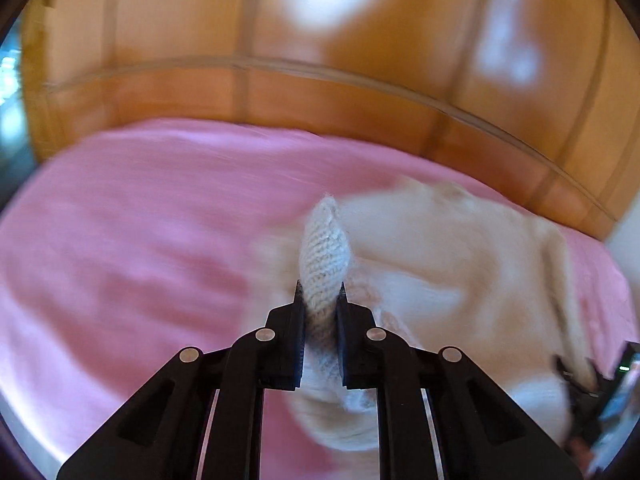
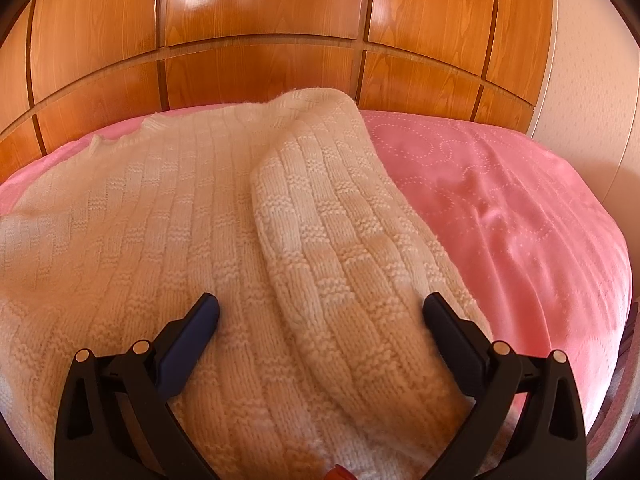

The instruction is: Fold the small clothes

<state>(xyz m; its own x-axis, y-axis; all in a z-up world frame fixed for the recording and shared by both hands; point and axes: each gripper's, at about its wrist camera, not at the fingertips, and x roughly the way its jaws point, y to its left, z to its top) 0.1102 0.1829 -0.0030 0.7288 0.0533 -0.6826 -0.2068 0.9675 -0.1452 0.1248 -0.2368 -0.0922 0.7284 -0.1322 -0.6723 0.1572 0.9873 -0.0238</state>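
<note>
On the pink bedspread [image 2: 500, 208], stitched with dotted rings, lay the cream cable-knit sweater [image 2: 180, 216], its upper hem reaching almost to the bed's far edge below the glossy orange wooden panelled headboard [image 2: 260, 8]. One sleeve [image 2: 332, 216] was folded over the body, its outer edge running along the bare pink cloth, which stretched wide and open to the right as far as the pale wall [image 2: 592, 80]. The right gripper [image 2: 320, 312] had its jaws spread wide, one finger on the body and the other just beside the sleeve's edge, pinching nothing. In the blurred left wrist view, the left gripper [image 1: 320, 294] had its jaws pressed onto a raised fold of the knit, with broad open bedspread to the left of it.
</note>
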